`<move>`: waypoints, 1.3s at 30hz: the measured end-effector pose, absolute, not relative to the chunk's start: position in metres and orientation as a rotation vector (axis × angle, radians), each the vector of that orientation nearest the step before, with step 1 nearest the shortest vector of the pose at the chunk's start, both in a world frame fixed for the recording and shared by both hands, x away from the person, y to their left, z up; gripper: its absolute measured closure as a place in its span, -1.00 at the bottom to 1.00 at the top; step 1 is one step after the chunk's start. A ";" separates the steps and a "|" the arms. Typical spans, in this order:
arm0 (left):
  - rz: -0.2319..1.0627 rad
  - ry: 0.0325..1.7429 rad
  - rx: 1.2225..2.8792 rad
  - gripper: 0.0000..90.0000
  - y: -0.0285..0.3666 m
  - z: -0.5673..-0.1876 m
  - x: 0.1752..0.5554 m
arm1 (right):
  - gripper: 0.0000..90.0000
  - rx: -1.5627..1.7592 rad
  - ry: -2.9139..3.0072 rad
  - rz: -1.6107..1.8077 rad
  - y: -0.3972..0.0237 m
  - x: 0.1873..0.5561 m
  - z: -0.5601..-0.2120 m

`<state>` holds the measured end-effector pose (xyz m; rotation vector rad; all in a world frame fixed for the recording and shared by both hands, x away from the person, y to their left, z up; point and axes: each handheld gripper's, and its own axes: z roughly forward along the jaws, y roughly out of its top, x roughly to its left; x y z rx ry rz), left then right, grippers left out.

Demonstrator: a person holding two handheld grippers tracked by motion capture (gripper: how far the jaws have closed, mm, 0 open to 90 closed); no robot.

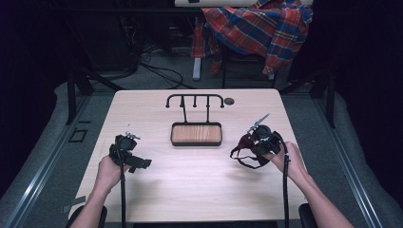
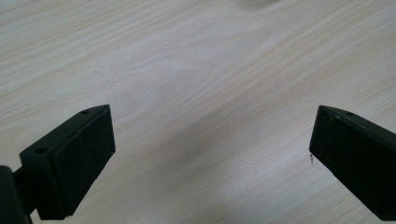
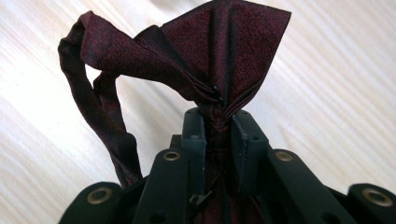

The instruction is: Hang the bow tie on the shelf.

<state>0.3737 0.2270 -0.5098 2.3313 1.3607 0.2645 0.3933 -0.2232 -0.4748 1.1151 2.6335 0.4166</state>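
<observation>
A dark maroon bow tie [image 3: 224, 60] with a faintly speckled weave is pinched at its pleated middle between the closed jaws of the right gripper [image 3: 218, 122], one wing fanning up above them while its narrow strap [image 3: 100, 112] loops off to the side. It hangs just over the right part of the pale wood counter [image 1: 190, 180]. Near the far middle sits a black tray with a wooden floor [image 1: 196, 134] beneath a black hook rack [image 1: 195, 100]. The left gripper [image 2: 210, 140] is spread wide and empty over bare counter.
</observation>
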 end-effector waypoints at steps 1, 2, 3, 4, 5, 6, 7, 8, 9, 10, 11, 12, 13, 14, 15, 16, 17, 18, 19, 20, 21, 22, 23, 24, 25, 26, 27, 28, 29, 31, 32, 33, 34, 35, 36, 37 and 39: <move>0.263 1.360 2.331 -1.00 0.227 -0.510 0.374 | 0.71 1.118 2.624 0.431 -0.222 0.394 -0.474; 0.263 1.358 2.333 -1.00 0.227 -0.510 0.374 | 0.71 1.110 2.621 0.428 -0.220 0.396 -0.472; 0.262 1.358 2.337 -1.00 0.226 -0.510 0.374 | 0.71 1.111 2.614 0.438 -0.219 0.396 -0.471; 0.263 1.360 2.333 -1.00 0.226 -0.510 0.374 | 0.71 1.104 2.616 0.445 -0.217 0.397 -0.469; 0.266 1.355 2.328 -1.00 0.226 -0.509 0.373 | 0.71 1.098 2.612 0.445 -0.215 0.399 -0.467; 0.266 1.355 2.328 -1.00 0.226 -0.509 0.373 | 0.71 1.103 2.603 0.461 -0.213 0.400 -0.467; 0.267 1.357 2.328 -1.00 0.226 -0.509 0.373 | 0.71 1.103 2.603 0.461 -0.213 0.400 -0.467; 0.265 1.360 2.333 -1.00 0.227 -0.509 0.373 | 0.71 1.093 2.609 0.452 -0.212 0.401 -0.465; 0.265 1.361 2.332 -1.00 0.227 -0.509 0.373 | 0.71 1.084 2.614 0.447 -0.211 0.402 -0.463; 0.266 1.359 2.330 -1.00 0.227 -0.509 0.373 | 0.71 1.088 2.605 0.472 -0.210 0.403 -0.463; 0.265 1.358 2.325 -1.00 0.227 -0.509 0.373 | 0.71 1.090 2.606 0.465 -0.209 0.404 -0.462; 0.262 1.358 2.326 -1.00 0.227 -0.509 0.373 | 0.71 1.079 2.614 0.457 -0.208 0.405 -0.461; 0.265 1.357 2.330 -1.00 0.227 -0.509 0.373 | 0.71 1.083 2.603 0.473 -0.207 0.406 -0.461; 0.264 1.359 2.331 -1.00 0.227 -0.510 0.374 | 0.71 1.081 2.611 0.470 -0.206 0.407 -0.459; 0.263 1.359 2.331 -1.00 0.227 -0.510 0.374 | 0.71 1.079 2.602 0.476 -0.206 0.408 -0.459; 0.262 1.357 2.333 -1.00 0.226 -0.510 0.374 | 0.71 1.075 2.610 0.477 -0.205 0.409 -0.458; 0.265 1.357 2.331 -1.00 0.226 -0.510 0.374 | 0.71 1.077 2.605 0.482 -0.205 0.410 -0.457; 0.267 1.357 2.330 -0.99 0.226 -0.510 0.374 | 0.71 1.088 2.593 0.509 -0.204 0.411 -0.458; 0.267 1.356 2.334 -1.00 0.226 -0.510 0.374 | 0.71 1.080 2.596 0.491 -0.204 0.412 -0.455; 0.269 1.356 2.332 -1.00 0.226 -0.509 0.374 | 0.71 1.078 2.596 0.493 -0.204 0.413 -0.454; 0.268 1.357 2.331 -1.00 0.226 -0.509 0.373 | 0.71 1.077 2.590 0.508 -0.204 0.414 -0.454; 0.269 1.356 2.331 -1.00 0.226 -0.509 0.373 | 0.71 1.080 2.588 0.508 -0.203 0.414 -0.452; 0.269 1.357 2.331 -1.00 0.227 -0.509 0.373 | 0.71 1.076 2.587 0.509 -0.203 0.415 -0.451; 0.269 1.357 2.331 -1.00 0.227 -0.509 0.373 | 0.71 1.073 2.589 0.513 -0.203 0.416 -0.450; 0.268 1.357 2.331 -1.00 0.227 -0.509 0.374 | 0.71 1.077 2.581 0.519 -0.202 0.417 -0.449; 0.268 1.356 2.332 -1.00 0.227 -0.509 0.374 | 0.71 1.075 2.585 0.529 -0.201 0.418 -0.448; 0.268 1.356 2.331 -1.00 0.226 -0.509 0.374 | 0.71 1.072 2.579 0.526 -0.200 0.419 -0.447; 0.269 1.356 2.331 -0.99 0.227 -0.509 0.374 | 0.71 1.074 2.578 0.538 -0.200 0.419 -0.446; 0.275 1.359 2.325 -1.00 0.226 -0.509 0.373 | 0.71 1.074 2.577 0.542 -0.199 0.420 -0.446; 0.276 1.359 2.323 -0.99 0.227 -0.509 0.373 | 0.71 1.063 2.588 0.537 -0.196 0.422 -0.444; 0.275 1.360 2.323 -0.99 0.227 -0.509 0.374 | 0.71 1.063 2.581 0.540 -0.195 0.422 -0.443; 0.269 1.361 2.326 -0.99 0.227 -0.509 0.374 | 0.71 1.065 2.580 0.546 -0.194 0.423 -0.442; 0.269 1.362 2.326 -1.00 0.227 -0.509 0.374 | 0.71 1.065 2.573 0.556 -0.193 0.424 -0.441; 0.269 1.360 2.329 -0.99 0.227 -0.509 0.374 | 0.71 1.057 2.573 0.571 -0.190 0.425 -0.439; 0.270 1.359 2.330 -0.99 0.227 -0.509 0.374 | 0.71 1.057 2.573 0.571 -0.190 0.425 -0.439; 0.268 1.362 2.324 -0.99 0.227 -0.509 0.373 | 0.71 1.054 2.571 0.571 -0.189 0.426 -0.437; 0.266 1.365 2.321 -0.99 0.227 -0.509 0.373 | 0.71 1.053 2.564 0.590 -0.187 0.427 -0.435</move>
